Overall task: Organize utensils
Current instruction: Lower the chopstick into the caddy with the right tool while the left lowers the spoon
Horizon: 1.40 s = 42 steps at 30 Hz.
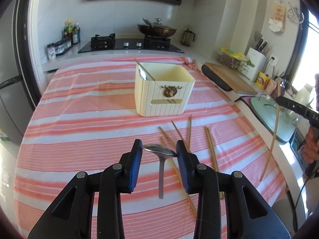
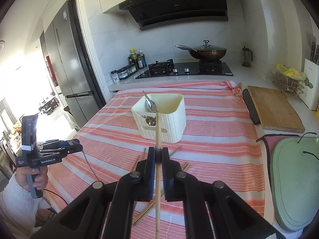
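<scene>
A cream utensil box [image 1: 163,91] stands on the pink striped cloth [image 1: 79,119]; it also shows in the right wrist view [image 2: 165,119]. It holds a spoon [image 1: 142,73] and a chopstick. My left gripper [image 1: 159,149] is shut on a metal spoon [image 1: 161,159] by its bowl, above the cloth, handle hanging down. My right gripper [image 2: 158,155] is shut on a wooden chopstick [image 2: 158,131], held upright in front of the box. Several chopsticks [image 1: 210,145] lie loose on the cloth in front of the box.
A wooden cutting board [image 2: 275,107] and a green board [image 2: 293,181] lie on the counter to the right. A stove [image 2: 185,69] with a lidded wok [image 2: 207,51] stands behind the cloth. A fridge [image 2: 67,65] is at the left.
</scene>
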Each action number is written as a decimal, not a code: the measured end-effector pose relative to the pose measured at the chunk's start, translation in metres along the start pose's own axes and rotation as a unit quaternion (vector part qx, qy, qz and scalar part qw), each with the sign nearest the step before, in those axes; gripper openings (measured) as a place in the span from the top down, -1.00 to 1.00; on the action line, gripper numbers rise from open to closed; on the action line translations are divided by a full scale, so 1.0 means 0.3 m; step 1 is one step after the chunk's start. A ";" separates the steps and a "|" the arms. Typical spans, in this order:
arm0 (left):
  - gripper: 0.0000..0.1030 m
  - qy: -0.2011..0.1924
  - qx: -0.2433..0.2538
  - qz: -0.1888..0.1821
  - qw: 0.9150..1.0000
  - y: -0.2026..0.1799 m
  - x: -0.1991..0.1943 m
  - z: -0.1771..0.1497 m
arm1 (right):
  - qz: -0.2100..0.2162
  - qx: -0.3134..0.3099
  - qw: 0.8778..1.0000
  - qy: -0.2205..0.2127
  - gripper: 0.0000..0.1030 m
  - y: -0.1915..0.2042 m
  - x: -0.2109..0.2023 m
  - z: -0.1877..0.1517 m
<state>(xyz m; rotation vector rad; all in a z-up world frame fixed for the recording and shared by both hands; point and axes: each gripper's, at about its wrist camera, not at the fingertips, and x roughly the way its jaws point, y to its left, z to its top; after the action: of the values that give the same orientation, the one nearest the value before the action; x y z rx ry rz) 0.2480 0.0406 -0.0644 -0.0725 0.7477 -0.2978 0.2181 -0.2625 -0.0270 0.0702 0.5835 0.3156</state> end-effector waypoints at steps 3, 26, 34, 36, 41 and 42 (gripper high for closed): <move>0.33 -0.007 -0.004 0.001 1.000 0.006 -0.017 0.007 | 0.004 -0.002 1.000 -0.015 0.87 0.009 -0.017 0.009; 0.33 -0.098 -0.034 -0.023 0.994 0.060 -0.079 0.553 | -0.007 -0.066 0.990 -0.124 0.87 0.076 0.262 0.443; 0.33 -0.136 -0.057 0.027 0.989 0.086 0.148 0.751 | -0.032 -0.084 0.977 -0.194 0.87 0.087 0.495 0.618; 0.33 -0.118 -0.059 0.037 0.991 0.094 0.250 0.748 | -0.037 -0.086 0.979 -0.183 0.87 0.068 0.581 0.605; 0.33 -0.046 -0.065 0.050 0.996 0.128 0.487 0.694 | -0.042 -0.092 0.987 -0.121 0.87 0.017 0.770 0.511; 0.33 -0.030 -0.066 0.053 0.996 0.136 0.529 0.678 | -0.034 -0.088 0.990 -0.101 0.87 0.005 0.802 0.490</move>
<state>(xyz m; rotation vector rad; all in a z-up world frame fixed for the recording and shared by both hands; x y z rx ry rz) 0.5060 0.0249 -0.0267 -0.1649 0.7090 -0.1446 0.4885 -0.1824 -0.0317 -0.0864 0.3550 0.2894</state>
